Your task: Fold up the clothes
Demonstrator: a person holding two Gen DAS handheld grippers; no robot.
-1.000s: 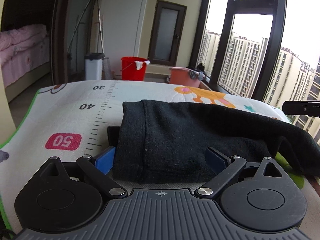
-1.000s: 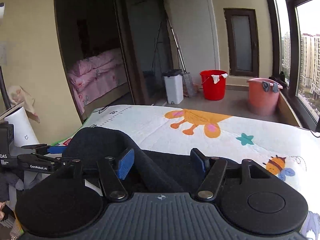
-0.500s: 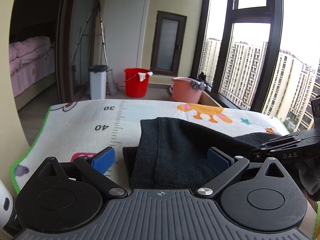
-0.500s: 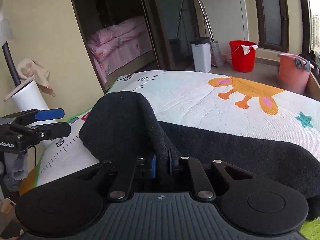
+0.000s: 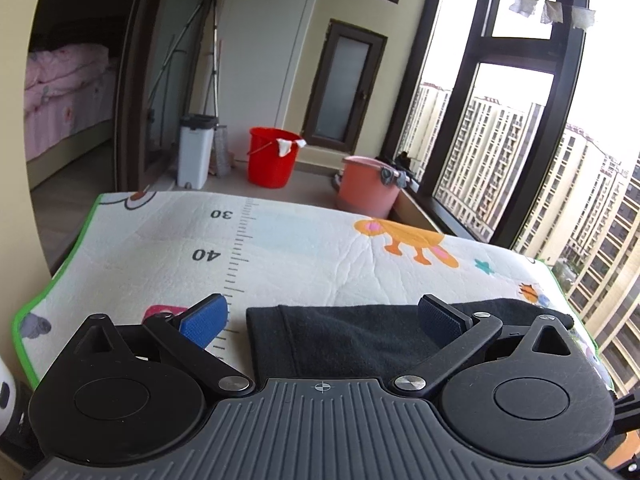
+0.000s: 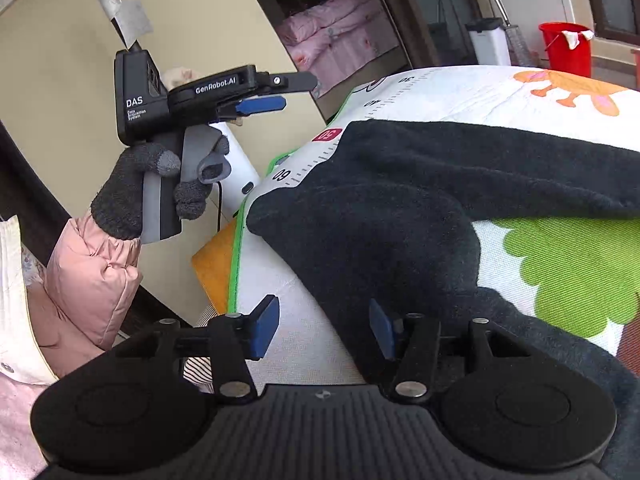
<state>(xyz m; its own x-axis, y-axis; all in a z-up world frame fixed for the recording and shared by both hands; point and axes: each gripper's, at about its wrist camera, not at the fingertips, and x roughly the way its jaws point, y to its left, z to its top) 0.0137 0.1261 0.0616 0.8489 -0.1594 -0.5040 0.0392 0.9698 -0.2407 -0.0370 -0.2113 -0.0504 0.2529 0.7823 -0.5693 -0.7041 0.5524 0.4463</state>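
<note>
The black fleece garment (image 6: 460, 184) lies on the printed play mat (image 5: 320, 256) at lower centre. Both the left hand-held gripper (image 5: 320, 316) and the right hand-held gripper (image 6: 324, 328) have fingers apart, holding nothing. A white cloth (image 5: 289, 145) hangs on the red plastic bucket (image 5: 272, 158) at upper centre.

The soft black fleece garment (image 6: 460, 184) is dark all over. It lies on a white play mat (image 5: 320, 248) with a green edge, an orange duck, a teal star, black ruler numbers and a big green blob. Behind sit a bright red plastic bucket (image 5: 272, 162) and a pink, maybe salmon, tub (image 5: 366, 188).
</note>
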